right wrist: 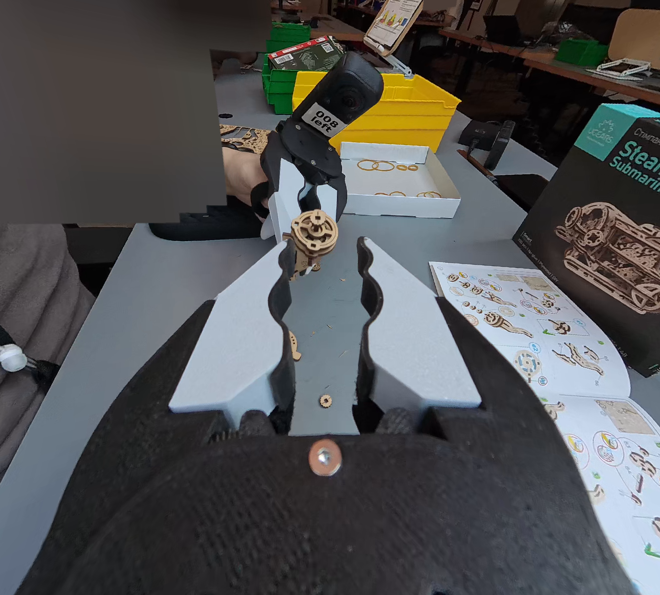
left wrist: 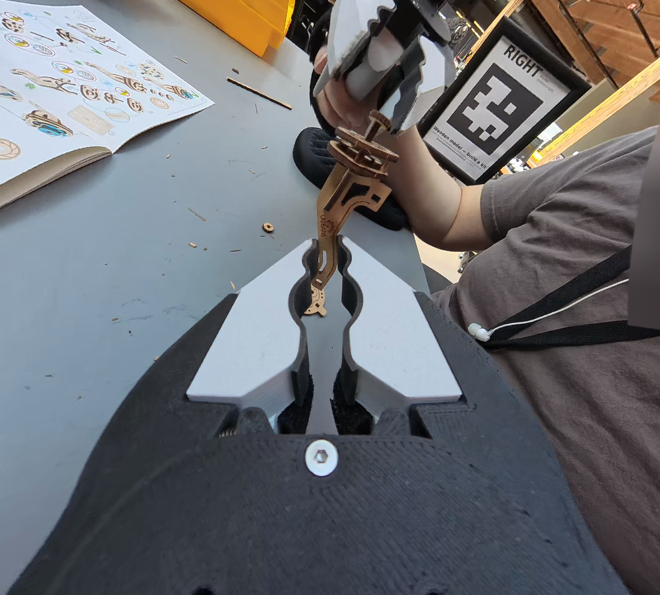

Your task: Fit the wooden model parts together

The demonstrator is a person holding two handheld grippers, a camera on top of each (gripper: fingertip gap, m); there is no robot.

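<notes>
Starting from the left, you are keeping the instruction booklet point(left wrist: 71, 84) open on the grey table point(left wrist: 107, 292), with a small wooden ring point(left wrist: 268, 227) lying loose nearer to the middle. Your left gripper point(left wrist: 326, 249) is closing on the thin lower arm of the wooden assembly point(left wrist: 351, 177), and another flat wooden piece point(left wrist: 316, 304) is lying on the table below its fingers. The long axis of the assembly is running up and away from this gripper, leaning a little to the right, towards your right gripper point(left wrist: 384, 117). There the wheel end with its short axle is meeting the tips. In the right wrist view the fingers of this right gripper are standing apart, and the wheel is sitting just beyond the left fingertip point(right wrist: 285, 249), not between the two. So I think the right gripper is nearer to the wheel end and needs to be moving a little to its left before closing.
</notes>
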